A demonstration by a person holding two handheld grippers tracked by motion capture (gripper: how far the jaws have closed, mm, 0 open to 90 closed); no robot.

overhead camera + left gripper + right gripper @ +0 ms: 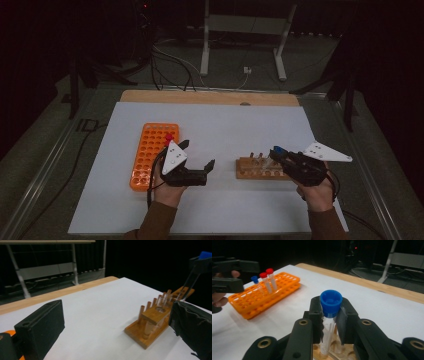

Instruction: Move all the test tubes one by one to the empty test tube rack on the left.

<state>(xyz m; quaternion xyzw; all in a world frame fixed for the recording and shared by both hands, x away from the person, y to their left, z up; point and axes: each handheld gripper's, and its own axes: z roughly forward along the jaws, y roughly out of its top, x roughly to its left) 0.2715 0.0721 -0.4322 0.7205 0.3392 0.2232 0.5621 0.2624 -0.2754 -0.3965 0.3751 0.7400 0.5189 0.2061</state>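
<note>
Fingers of the right gripper (331,322) clench a blue-capped tube (329,315) just under its cap, its foot at the wooden rack (260,169). The left gripper (197,156), fingers spread and empty, hovers between that rack and the orange rack (150,155). Keeping the tube upright, moving straight along the hole's axis, should avoid jamming.
</note>
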